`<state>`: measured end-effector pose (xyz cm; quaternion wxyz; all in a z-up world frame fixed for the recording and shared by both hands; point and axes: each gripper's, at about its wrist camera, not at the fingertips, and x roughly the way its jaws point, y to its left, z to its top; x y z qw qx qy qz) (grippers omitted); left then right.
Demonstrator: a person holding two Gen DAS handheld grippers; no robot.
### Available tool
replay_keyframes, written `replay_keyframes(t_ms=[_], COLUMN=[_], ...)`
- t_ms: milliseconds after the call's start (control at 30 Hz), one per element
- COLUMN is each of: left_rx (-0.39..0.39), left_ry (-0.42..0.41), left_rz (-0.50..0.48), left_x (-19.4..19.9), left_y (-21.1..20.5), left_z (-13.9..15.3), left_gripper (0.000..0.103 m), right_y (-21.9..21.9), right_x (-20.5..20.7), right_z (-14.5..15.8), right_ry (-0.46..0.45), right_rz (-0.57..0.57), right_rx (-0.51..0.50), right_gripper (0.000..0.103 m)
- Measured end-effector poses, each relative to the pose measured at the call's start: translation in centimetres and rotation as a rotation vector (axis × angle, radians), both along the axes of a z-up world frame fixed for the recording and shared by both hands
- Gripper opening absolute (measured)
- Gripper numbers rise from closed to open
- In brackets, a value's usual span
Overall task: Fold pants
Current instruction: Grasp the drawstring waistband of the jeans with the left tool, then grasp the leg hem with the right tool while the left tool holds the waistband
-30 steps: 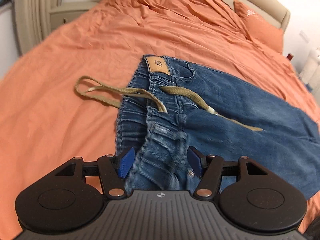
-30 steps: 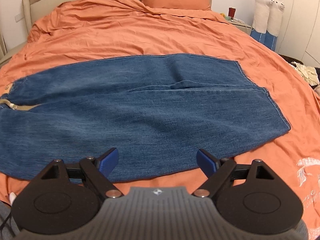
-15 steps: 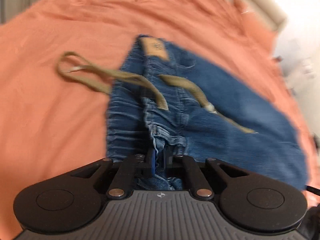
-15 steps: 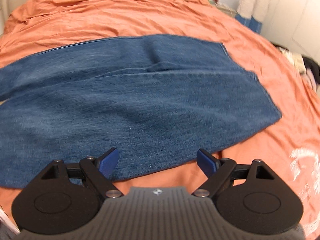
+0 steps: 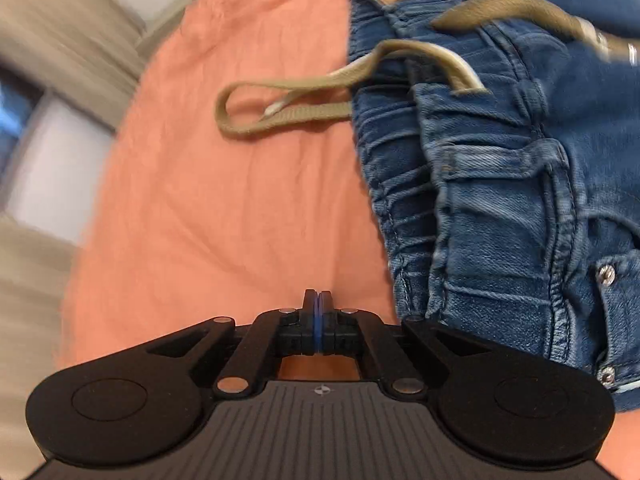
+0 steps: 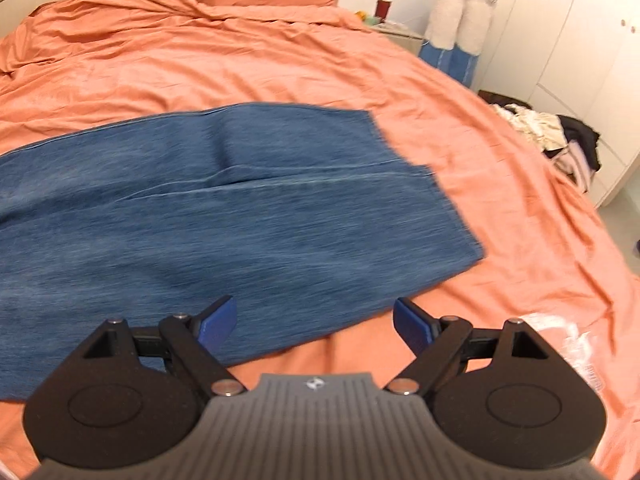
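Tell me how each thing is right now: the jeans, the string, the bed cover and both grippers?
jeans: legs spread flat on the bed, not folded across yet; waistband end bunched.
drawstring: untied, one end looped loose on the bed cover.
bed cover: wrinkled.
left gripper: shut, no cloth visible between its fingers.
right gripper: open, over the near edge of the legs.

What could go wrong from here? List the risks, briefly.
1. The left gripper is shut with no denim visible between its pads. The waistband sits to its right, so a lift may take nothing.
2. The drawstring loops out onto the sheet and could snag or stick out of the fold.
3. The right gripper is open, gripping nothing, and the hems are staggered, so the fold may come out uneven.
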<state>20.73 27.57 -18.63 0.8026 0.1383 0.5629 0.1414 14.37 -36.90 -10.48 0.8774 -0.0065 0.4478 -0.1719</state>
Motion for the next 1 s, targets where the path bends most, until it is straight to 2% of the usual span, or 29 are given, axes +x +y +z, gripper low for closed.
replay_keyframes(t_ms=[67, 100, 133, 200, 300, 367, 500, 567, 600, 667, 867, 1000], left_rx=[-0.090, -0.136, -0.178, -0.212, -0.182, -0.180, -0.202, -0.175, -0.157, -0.128, -0.044, -0.042], left_ry=[-0.054, -0.081, -0.106, -0.117, -0.119, -0.100, -0.012, 0.040, 0.058, 0.088, 0.170, 0.225], left_rz=[0.063, 0.061, 0.041, -0.032, -0.218, -0.344, -0.600, -0.701, -0.740, -0.798, -0.934, -0.997], left_x=[-0.7, -1.0, -1.4, -1.9, -2.9, -3.4, -5.4, -5.9, -6.3, -7.0, -7.8, -8.0], left_y=[1.5, 1.8, 2.0, 1.4, -1.3, -3.0, -6.9, -8.7, -9.4, -11.4, -16.2, -19.1], left_z=[1.8, 2.8, 3.9, 5.6, 7.9, 8.6, 8.7, 8.1, 7.7, 7.0, 5.0, 3.6], left_gripper=[0.000, 0.000, 0.001, 0.008, 0.017, 0.028, 0.045, 0.052, 0.054, 0.065, 0.066, 0.066], right_y=[-1.5, -2.3, -3.0, -4.3, -6.0, -7.2, -8.8, -9.7, -10.0, -10.7, -13.5, -15.4], right_x=[-0.9, -1.3, -1.6, -2.0, -1.8, -1.9, -2.2, -2.6, -2.8, -3.1, -4.9, -6.0], right_z=[0.8, 1.1, 1.4, 1.8, 2.0, 2.5, 3.4, 3.7, 3.8, 3.7, 3.0, 2.1], right_ry=[-0.008, -0.011, -0.011, -0.003, 0.009, 0.000, -0.036, -0.049, -0.050, -0.049, -0.021, 0.011], right_rz=[-0.014, -0.018, -0.016, 0.009, 0.051, 0.084, 0.134, 0.159, 0.161, 0.161, 0.150, 0.188], right_rx=[-0.013, -0.017, -0.017, -0.009, 0.004, 0.038, 0.071, 0.079, 0.077, 0.069, 0.027, -0.024], right_gripper=[0.082, 0.082, 0.082, 0.082, 0.082, 0.082, 0.082, 0.082, 0.082, 0.082, 0.080, 0.070])
